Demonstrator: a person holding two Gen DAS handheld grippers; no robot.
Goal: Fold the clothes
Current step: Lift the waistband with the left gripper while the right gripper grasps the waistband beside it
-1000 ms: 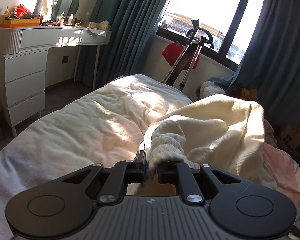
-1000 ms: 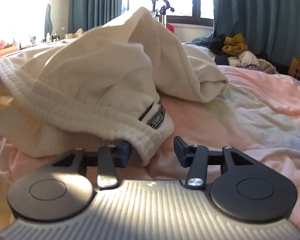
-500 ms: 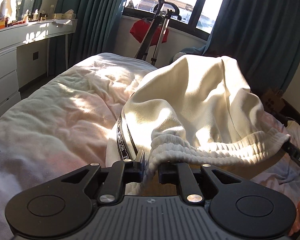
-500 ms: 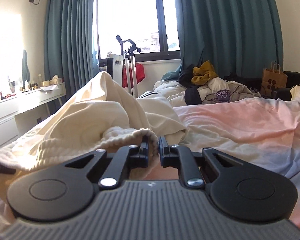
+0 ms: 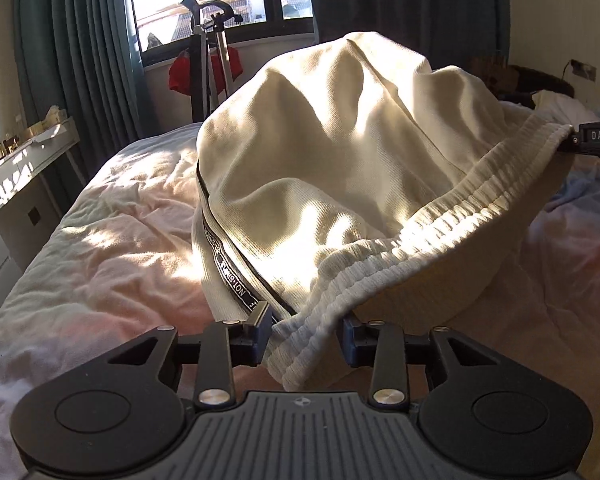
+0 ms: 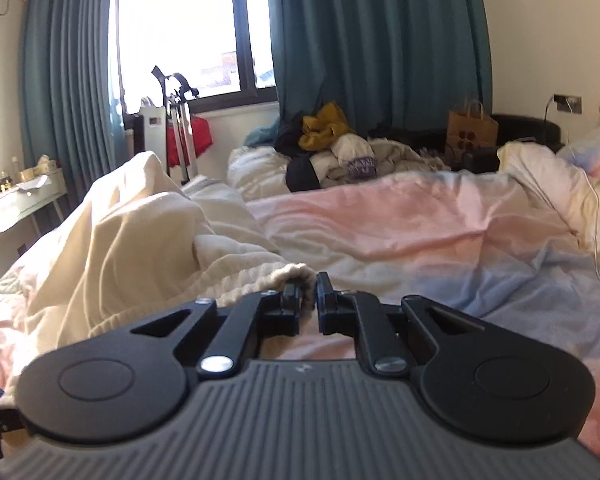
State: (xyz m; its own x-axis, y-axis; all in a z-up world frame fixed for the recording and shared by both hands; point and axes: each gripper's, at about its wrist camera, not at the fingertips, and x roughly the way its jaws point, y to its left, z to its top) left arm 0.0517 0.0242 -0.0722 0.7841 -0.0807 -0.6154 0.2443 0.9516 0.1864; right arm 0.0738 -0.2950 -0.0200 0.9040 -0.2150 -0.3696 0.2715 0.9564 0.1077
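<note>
A cream ribbed garment (image 5: 340, 136) with a black lettered side stripe (image 5: 230, 268) lies heaped on the bed (image 5: 112, 240). Its ribbed waistband (image 5: 440, 236) runs from my left gripper (image 5: 306, 330) up to my right gripper (image 5: 596, 142) at the right edge. The left jaws are opening; the waistband end hangs loose between them and the pads do not press it. In the right wrist view my right gripper (image 6: 307, 292) is shut on the waistband's other end (image 6: 296, 270), lifted off the pink and blue cover (image 6: 420, 220).
A pile of other clothes (image 6: 332, 152) lies at the bed's far side by a brown paper bag (image 6: 472, 128). A white dresser (image 5: 20, 168) stands on the left. A metal stand with something red (image 5: 204, 60) is under the window, with dark curtains either side.
My left jaws have parted and let go of the waistband, and that hand rolled and sank. The right gripper shut on the waistband's other end and rose, stretching the band across.
</note>
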